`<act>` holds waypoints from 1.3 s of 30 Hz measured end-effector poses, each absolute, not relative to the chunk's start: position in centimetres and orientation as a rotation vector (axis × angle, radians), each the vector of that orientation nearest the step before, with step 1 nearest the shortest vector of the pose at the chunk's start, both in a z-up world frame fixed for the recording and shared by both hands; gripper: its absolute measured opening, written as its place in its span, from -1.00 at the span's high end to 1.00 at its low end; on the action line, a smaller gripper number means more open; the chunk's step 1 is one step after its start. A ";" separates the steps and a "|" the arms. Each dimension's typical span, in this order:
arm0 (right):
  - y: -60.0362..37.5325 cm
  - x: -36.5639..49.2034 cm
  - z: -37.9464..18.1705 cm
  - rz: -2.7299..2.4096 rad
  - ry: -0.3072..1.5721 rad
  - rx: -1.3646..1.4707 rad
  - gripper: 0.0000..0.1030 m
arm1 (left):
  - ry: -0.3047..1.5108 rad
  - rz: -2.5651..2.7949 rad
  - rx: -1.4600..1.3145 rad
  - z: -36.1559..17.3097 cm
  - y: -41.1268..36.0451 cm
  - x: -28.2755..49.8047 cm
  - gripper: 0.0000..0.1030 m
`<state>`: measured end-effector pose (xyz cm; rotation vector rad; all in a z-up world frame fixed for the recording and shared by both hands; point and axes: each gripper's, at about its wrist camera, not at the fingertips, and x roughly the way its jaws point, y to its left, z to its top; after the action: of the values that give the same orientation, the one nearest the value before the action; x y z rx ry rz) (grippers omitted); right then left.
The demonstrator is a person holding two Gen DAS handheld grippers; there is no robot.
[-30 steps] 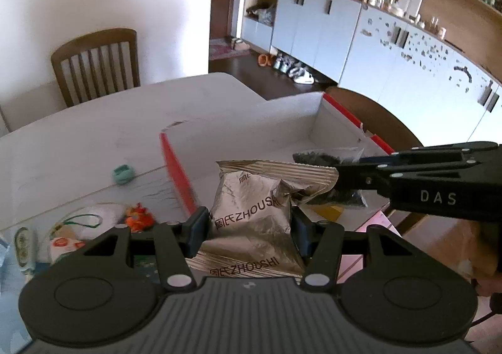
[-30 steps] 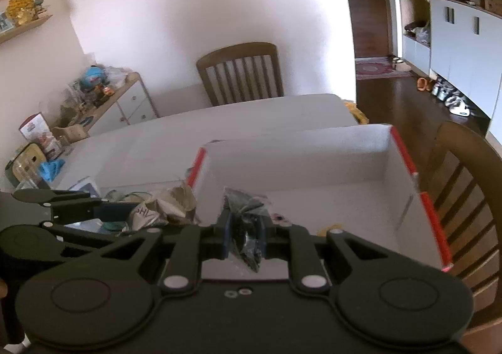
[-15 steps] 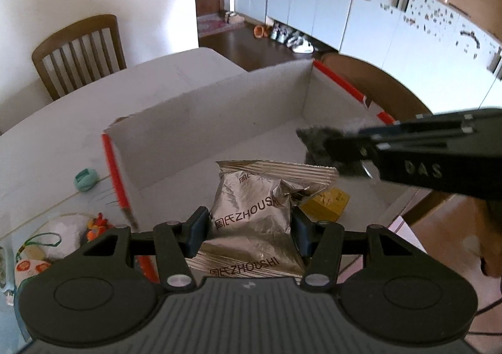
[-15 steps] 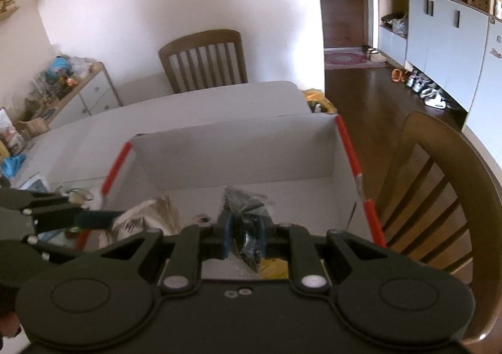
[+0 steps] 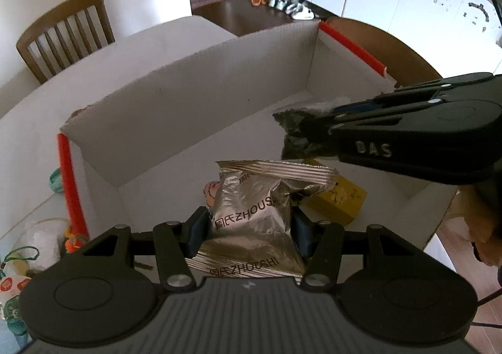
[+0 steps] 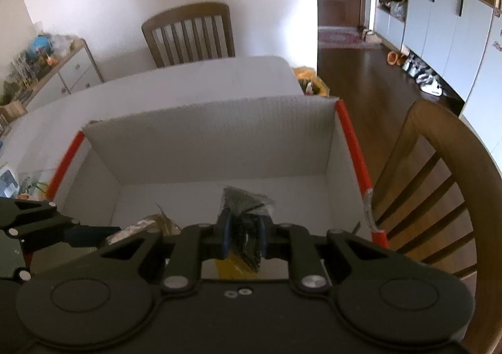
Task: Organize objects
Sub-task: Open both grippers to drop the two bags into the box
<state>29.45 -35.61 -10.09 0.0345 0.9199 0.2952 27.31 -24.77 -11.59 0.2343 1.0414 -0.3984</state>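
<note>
two packets hang over my white cardboard box (image 5: 194,109). my left gripper (image 5: 248,230) is clamped on a silver foil snack packet (image 5: 254,213) printed zhoushi, held above the box floor. my right gripper (image 6: 243,236) is pinched tight on a small dark packet (image 6: 244,213), just above and right of the silver one. a yellow packet (image 5: 339,200) lies in the box beneath them. the box sits on a white table (image 5: 157,40), wooden chair (image 5: 62,31) beyond.

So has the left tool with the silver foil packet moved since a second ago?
Yes. The left tool and silver foil packet went forward and down into the white cardboard box.
</note>
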 end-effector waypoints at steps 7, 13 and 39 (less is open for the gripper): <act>-35.6 30.5 -10.9 0.298 0.987 0.033 0.68 | 1.100 -0.406 0.253 -12.5 -25.4 28.3 -0.07; -35.5 30.6 -10.8 0.303 1.009 0.024 0.60 | 1.124 -0.417 0.263 -12.7 -25.7 28.8 -0.09; -37.0 25.7 -5.8 0.344 0.910 0.106 0.23 | 0.961 -0.478 0.149 -7.9 -22.4 24.6 -0.28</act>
<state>25.68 -36.97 -5.82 0.1059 0.9103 0.3439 24.62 -22.40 -7.91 0.1491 0.9611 -0.4782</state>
